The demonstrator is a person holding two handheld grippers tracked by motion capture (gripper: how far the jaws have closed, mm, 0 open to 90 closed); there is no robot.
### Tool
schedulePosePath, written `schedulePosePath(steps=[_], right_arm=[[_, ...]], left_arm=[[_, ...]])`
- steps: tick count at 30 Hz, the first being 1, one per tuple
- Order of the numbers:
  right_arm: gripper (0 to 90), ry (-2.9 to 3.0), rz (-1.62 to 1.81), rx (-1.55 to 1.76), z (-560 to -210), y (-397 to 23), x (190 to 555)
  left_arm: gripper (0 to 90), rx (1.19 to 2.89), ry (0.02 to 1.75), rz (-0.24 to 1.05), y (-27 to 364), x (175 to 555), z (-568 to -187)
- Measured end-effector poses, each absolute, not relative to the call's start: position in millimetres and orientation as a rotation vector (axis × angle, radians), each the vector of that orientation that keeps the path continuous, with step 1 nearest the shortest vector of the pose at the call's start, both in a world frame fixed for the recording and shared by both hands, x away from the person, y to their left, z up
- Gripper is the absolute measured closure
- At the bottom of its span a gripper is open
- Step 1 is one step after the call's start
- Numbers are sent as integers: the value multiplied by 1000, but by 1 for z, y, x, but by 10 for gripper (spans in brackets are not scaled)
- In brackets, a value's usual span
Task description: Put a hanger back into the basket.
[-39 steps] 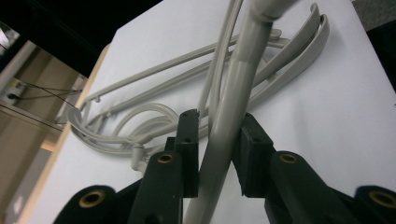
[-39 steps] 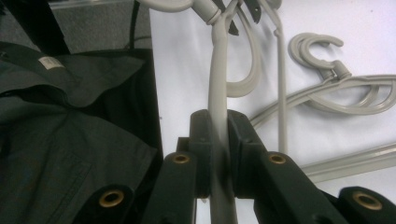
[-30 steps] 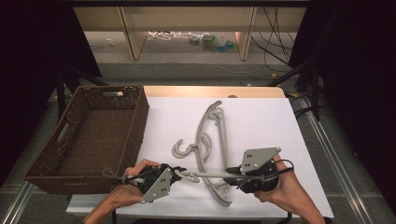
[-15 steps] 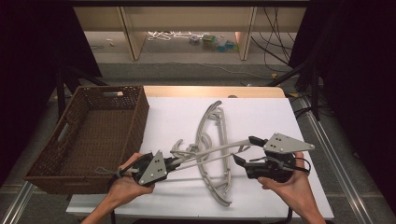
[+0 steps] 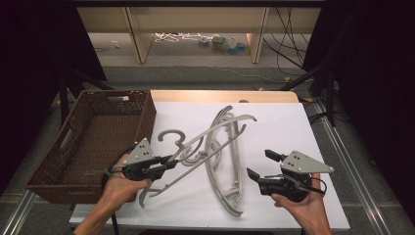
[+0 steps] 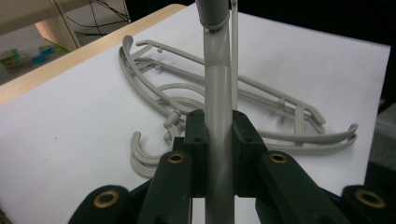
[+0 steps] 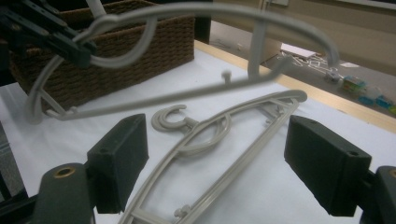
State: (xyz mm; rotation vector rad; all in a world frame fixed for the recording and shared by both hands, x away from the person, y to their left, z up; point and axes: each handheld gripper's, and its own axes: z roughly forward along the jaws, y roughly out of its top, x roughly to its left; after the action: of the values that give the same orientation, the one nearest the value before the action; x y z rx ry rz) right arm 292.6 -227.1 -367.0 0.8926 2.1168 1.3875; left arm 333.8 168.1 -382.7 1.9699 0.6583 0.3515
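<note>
One grey hanger (image 5: 205, 142) is pinched in the left gripper (image 5: 166, 164), lifted above the table's other hangers (image 5: 227, 171); the right gripper (image 5: 259, 166), its jaws just spread, stands apart, holding nothing.

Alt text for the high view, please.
The left gripper holds a grey hanger lifted above a pile of hangers on a white table. The right gripper, open and empty, sits right of the pile; a brown basket stands on the left.
</note>
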Motion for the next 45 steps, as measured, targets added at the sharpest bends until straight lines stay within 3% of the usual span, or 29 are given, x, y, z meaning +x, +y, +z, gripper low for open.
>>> schedulePosePath(steps=[13,19,34,45], right_arm=[[213,2151,1378,918,-397,-226,291],[201,2156,1378,919,-399,-225,292],[195,2172,1381,943,-402,-225,293],[194,2170,1377,938,-403,-226,294]], left_arm=[[795,1811,761,254,218,338,-325],[795,1822,788,305,237,344,-298],[795,1816,940,478,304,367,-276],[795,1848,1039,637,352,379,-287]])
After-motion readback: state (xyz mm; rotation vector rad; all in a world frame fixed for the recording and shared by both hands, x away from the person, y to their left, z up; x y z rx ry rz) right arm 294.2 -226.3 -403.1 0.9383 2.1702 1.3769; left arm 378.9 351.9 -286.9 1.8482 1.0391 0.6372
